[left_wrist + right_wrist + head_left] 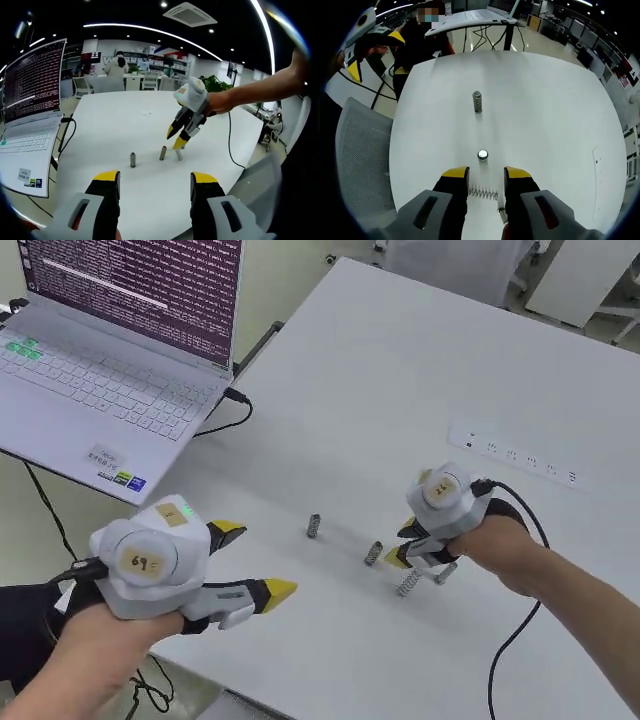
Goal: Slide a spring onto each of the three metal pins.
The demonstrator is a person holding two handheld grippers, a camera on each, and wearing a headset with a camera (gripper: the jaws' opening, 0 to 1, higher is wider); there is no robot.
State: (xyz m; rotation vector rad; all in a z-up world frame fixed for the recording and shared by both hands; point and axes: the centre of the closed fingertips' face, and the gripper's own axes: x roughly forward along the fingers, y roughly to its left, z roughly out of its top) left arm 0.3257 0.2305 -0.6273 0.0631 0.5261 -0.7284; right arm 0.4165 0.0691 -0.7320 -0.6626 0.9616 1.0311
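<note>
Hovering open-jawed over a loose spring (482, 192), the right gripper (486, 175) faced two sprung pins (477, 102); left gripper (255, 560) released too.

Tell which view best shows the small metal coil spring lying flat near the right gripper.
Right gripper view: the small metal coil spring lies close and whole between the jaws. Head view shows it small; left gripper view, barely.

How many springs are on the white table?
3. The far spring stands upright, farthest from the right gripper; the middle spring stands upright nearer it; the loose spring lies flat at its tips. Another may hide behind that gripper.
</note>
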